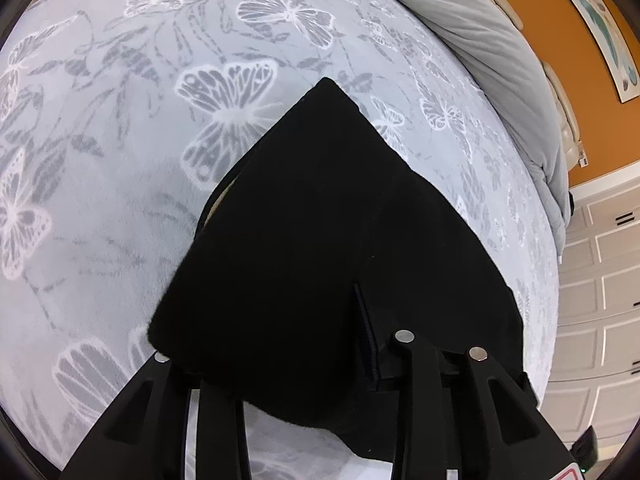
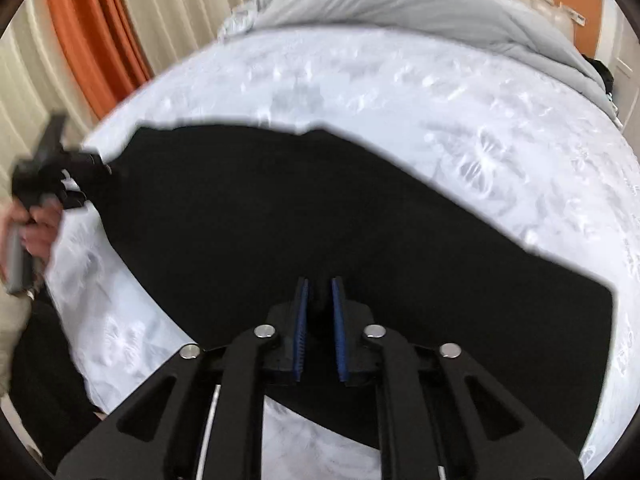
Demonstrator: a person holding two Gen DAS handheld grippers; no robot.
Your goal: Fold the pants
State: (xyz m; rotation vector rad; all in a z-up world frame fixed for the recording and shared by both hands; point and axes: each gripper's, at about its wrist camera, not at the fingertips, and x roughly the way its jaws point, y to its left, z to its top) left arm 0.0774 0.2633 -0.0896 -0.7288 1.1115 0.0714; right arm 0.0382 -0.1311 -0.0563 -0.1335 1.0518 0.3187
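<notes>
Right wrist view is showing black pants [image 2: 320,216] lying spread across the bed [image 2: 500,128], over its butterfly blanket. The right gripper [image 2: 320,320] is hovering over the near edge, its blue-padded fingers [image 2: 301,320] sitting slightly apart with dark cloth between them; whether they are pinching it, I cannot tell. At far left, the left gripper [image 2: 86,178] is meeting the pants' end. In the left view, cloth is draping over that gripper [image 1: 320,344], hiding its grip.
</notes>
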